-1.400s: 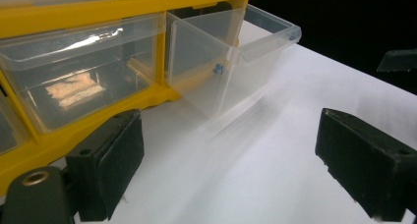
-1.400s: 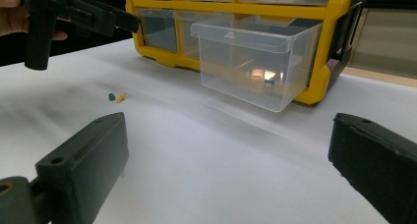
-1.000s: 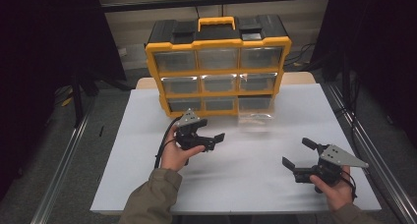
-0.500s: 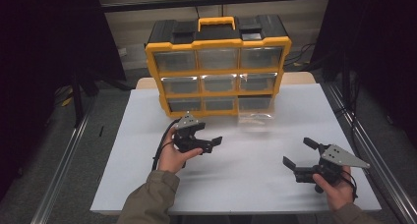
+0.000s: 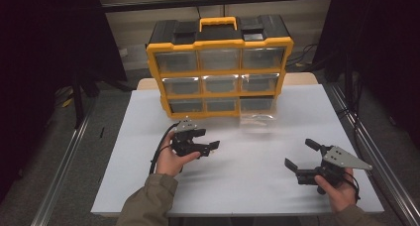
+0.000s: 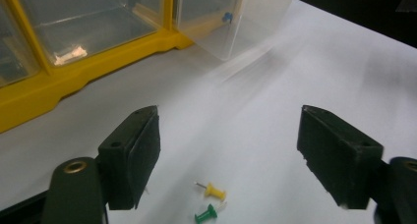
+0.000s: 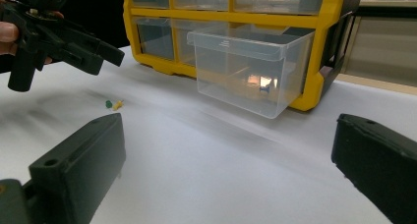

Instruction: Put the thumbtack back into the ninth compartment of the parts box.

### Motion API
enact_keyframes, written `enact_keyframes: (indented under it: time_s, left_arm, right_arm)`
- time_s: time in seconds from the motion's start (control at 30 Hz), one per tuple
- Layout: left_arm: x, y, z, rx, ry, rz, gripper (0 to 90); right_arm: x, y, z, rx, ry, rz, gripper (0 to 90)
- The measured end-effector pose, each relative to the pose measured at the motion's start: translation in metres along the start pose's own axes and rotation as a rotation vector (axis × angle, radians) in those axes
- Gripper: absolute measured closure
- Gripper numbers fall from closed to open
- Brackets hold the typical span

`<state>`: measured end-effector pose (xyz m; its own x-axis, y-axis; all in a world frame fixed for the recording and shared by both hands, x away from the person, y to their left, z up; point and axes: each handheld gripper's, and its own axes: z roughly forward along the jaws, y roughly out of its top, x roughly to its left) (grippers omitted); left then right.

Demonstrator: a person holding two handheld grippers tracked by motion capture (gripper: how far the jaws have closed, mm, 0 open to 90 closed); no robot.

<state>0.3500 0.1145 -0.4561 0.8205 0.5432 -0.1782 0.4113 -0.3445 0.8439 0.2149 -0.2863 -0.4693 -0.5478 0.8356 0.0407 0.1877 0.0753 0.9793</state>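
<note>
White tabletop (image 5: 247, 186) spreads under both grippers, dark room around it, and a yellow drawer cabinet (image 5: 219, 67) stands at its far edge.

Just ahead of the left gripper (image 6: 228, 150), on the bare surface between its two black jaws and a little below them, lie a yellow pushpin (image 6: 215, 190) and a green pushpin (image 6: 206, 215), side by side and almost touching. In the left gripper view the yellow one lies flat with its metal point aimed up-left, toward the cabinet's base, its long axis slanting from there back toward the gripper. The green one lies flat too, with its long axis running nearly level across the picture; its point cannot be made out. The jaws stand apart with nothing between the pads, though they have just been closing. In the high view this left gripper (image 5: 210, 146) is held by the left hand (image 5: 173, 159) near the cabinet's front.

Beyond the right gripper (image 7: 228, 170), whose jaws are wide apart and empty, a clear drawer (image 7: 251, 67) is pulled out of the cabinet's bottom row; something small and blue lies at its back, too blurred to name. The other drawers sit closed; one in the left gripper view holds a pale scrap.
</note>
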Motion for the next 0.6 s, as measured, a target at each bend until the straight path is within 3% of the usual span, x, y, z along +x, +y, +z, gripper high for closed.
enact_keyframes:
  time_s: [0.43, 0.6]
  left_arm:
    - [0.002, -0.011, 0.009, 0.118, -0.002, 0.017, 57.5]
    - [0.004, -0.013, 0.015, 0.150, 0.015, 0.026, 61.0]
  right_arm:
    - [0.001, -0.001, 0.001, 0.004, 0.002, -0.006, 0.0]
    - [0.001, -0.001, 0.001, 0.003, 0.001, -0.008, 0.0]
